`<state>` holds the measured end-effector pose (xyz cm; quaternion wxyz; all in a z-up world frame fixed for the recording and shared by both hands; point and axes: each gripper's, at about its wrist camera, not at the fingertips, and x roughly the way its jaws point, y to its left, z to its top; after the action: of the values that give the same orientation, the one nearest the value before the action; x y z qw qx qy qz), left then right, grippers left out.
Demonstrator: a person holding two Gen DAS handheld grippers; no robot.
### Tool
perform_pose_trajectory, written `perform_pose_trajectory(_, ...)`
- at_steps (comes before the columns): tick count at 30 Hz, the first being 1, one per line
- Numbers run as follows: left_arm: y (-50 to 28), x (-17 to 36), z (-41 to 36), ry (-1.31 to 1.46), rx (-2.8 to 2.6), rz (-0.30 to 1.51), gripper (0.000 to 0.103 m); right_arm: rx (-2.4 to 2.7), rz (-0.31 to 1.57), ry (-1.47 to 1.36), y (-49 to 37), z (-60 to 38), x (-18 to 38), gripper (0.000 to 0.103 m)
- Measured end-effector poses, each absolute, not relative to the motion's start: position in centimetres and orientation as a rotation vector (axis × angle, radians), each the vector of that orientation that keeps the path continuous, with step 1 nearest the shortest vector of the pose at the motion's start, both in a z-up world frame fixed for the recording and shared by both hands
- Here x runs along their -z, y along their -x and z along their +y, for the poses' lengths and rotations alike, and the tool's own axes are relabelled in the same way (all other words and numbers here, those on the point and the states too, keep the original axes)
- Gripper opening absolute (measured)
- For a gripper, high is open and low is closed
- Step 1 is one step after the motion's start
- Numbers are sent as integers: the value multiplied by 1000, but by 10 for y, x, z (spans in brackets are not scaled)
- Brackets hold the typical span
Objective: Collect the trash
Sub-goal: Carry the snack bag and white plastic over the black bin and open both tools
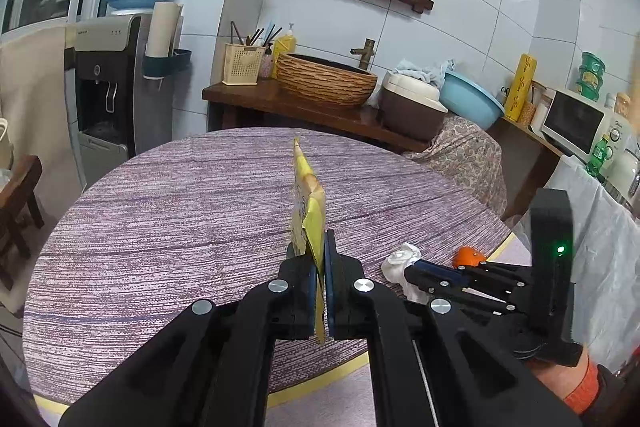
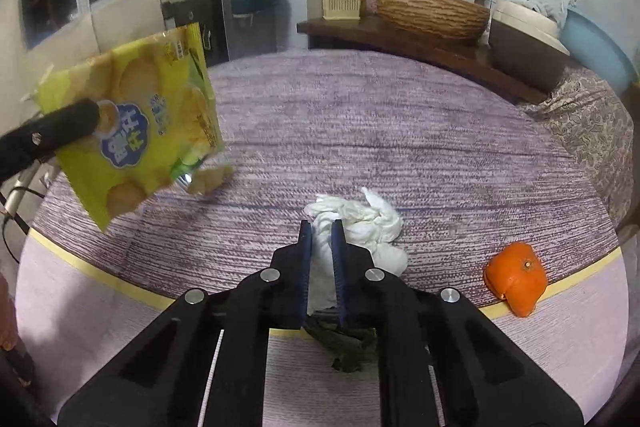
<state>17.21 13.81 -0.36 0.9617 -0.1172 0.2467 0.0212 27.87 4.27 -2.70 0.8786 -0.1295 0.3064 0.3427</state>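
My left gripper (image 1: pixel 319 247) is shut on a yellow snack bag (image 1: pixel 308 203), held edge-on above the round table. The right wrist view shows the same bag (image 2: pixel 136 131) broadside at the left, hanging off the left gripper's finger (image 2: pixel 60 131). My right gripper (image 2: pixel 321 227) is shut on a crumpled white tissue (image 2: pixel 360 223) near the table's front edge, and its pads pinch the tissue's left side. In the left wrist view the right gripper (image 1: pixel 416 273) reaches the tissue (image 1: pixel 400 259) from the right. An orange peel (image 2: pixel 516 279) lies right of the tissue on the yellow border line.
The round table (image 2: pixel 360 131) has a purple woven cloth. A small brown scrap (image 2: pixel 210 181) lies below the bag, and dark scraps (image 2: pixel 344 347) sit under my right gripper. Behind are a wooden counter (image 1: pixel 256 99) with a wicker basin, a water dispenser (image 1: pixel 108 83) and a microwave (image 1: pixel 576 123).
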Motion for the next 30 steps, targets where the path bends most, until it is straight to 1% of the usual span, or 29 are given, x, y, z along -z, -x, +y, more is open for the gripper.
perform_pose_trajectory(8,-165,-16,111,202,-12,465,4,-787,504,227,-232,5,-15,11)
perform_pose_trajectory(15,-161,-34,59,160,69,419,4,-765,437,188,-193,-57,-28,11)
perform_pose_trajectory(23,-175,-37,-36,92,249,435,4,-608,386,81,-168,-173,-27,11)
perform_pose_trajectory(30,-190,-26,-138,49,471,479,4,-350,404,19,-159,-291,0,11)
